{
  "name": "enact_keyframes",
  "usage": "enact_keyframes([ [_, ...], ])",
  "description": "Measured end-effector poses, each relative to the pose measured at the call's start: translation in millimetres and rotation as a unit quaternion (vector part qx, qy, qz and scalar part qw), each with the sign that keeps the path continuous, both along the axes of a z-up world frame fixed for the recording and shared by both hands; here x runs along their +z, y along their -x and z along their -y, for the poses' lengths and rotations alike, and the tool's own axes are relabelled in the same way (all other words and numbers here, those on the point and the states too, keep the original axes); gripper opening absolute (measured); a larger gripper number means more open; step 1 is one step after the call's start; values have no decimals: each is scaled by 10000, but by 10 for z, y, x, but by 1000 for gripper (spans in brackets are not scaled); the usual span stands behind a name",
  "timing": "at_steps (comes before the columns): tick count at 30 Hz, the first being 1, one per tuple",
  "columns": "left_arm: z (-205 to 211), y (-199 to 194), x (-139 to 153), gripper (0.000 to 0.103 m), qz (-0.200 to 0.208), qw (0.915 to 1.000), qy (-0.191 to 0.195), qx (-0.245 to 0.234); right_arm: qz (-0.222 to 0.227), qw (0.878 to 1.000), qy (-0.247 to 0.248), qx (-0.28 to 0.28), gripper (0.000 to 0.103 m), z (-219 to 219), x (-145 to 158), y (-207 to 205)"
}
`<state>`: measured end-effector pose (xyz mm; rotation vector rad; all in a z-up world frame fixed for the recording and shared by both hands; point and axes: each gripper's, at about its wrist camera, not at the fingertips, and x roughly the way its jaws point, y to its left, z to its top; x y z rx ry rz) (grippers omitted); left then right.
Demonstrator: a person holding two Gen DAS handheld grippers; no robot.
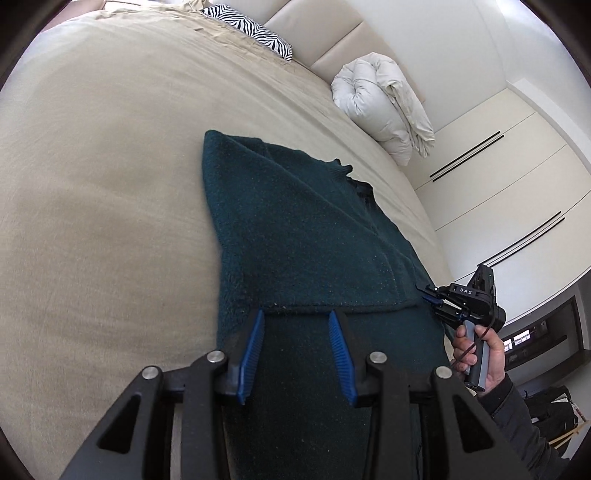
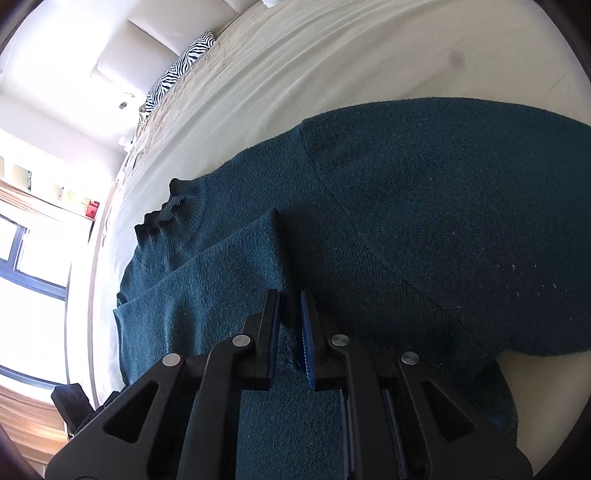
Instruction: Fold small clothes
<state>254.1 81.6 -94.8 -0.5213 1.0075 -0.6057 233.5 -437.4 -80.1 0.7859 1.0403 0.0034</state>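
A dark teal knit sweater (image 1: 295, 229) lies partly folded on a beige bed (image 1: 103, 177). My left gripper (image 1: 297, 315) is open, its blue pads just above the sweater at a folded edge. My right gripper (image 1: 430, 293) appears at the sweater's right side, held by a hand. In the right wrist view the right gripper (image 2: 290, 295) is shut on a pinch of the sweater (image 2: 424, 206), beside a folded sleeve (image 2: 221, 273). The ribbed collar (image 2: 162, 218) lies to the left.
A rolled white duvet (image 1: 384, 107) and a zebra pillow (image 1: 251, 29) lie at the padded headboard. White wardrobe doors (image 1: 498, 177) stand beyond the bed. A window (image 2: 29, 258) is at left in the right wrist view.
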Motion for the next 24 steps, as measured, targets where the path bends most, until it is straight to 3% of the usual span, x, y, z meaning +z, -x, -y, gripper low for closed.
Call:
enact_keyframes([
  [2,61,120,125,55,179,9997,-138,3,291,9994,-113,-140,14,91,140,148],
  [4,119,278,282,63,448,9986,-284,-10,566,9980,-22,-294,26,200,313,363],
  [5,161,368,371,67,627,9973,-386,-19,688,9969,-46,-386,35,263,377,491],
  [6,220,471,477,69,848,9950,-534,-27,791,9956,-102,-486,50,341,433,630],
  [8,338,686,683,81,1343,9868,-905,27,1006,9917,-159,-789,59,525,514,946],
  [10,482,931,908,90,1926,9737,-1210,125,1102,9881,-168,-1060,59,776,552,1254],
  [11,549,1058,1028,100,2241,9662,-1266,164,1109,9861,-229,-1218,59,920,537,1406],
  [14,736,1441,1350,103,3209,9365,-1369,355,1043,9769,-484,-1799,59,1444,404,1873],
  [16,869,1585,1524,103,3546,9238,-1400,360,945,9674,-685,-2249,59,1789,267,2165],
  [20,1178,1592,1729,103,3681,9182,-1438,257,892,9393,-1175,-3098,58,2343,7,2671],
  [22,1295,1594,1782,103,3785,9134,-1474,260,1054,9255,-1528,-3301,58,2509,-88,2836],
  [24,1395,1550,1807,103,3755,9147,-1483,201,1124,9190,-1644,-3402,58,2588,-136,2898],
])
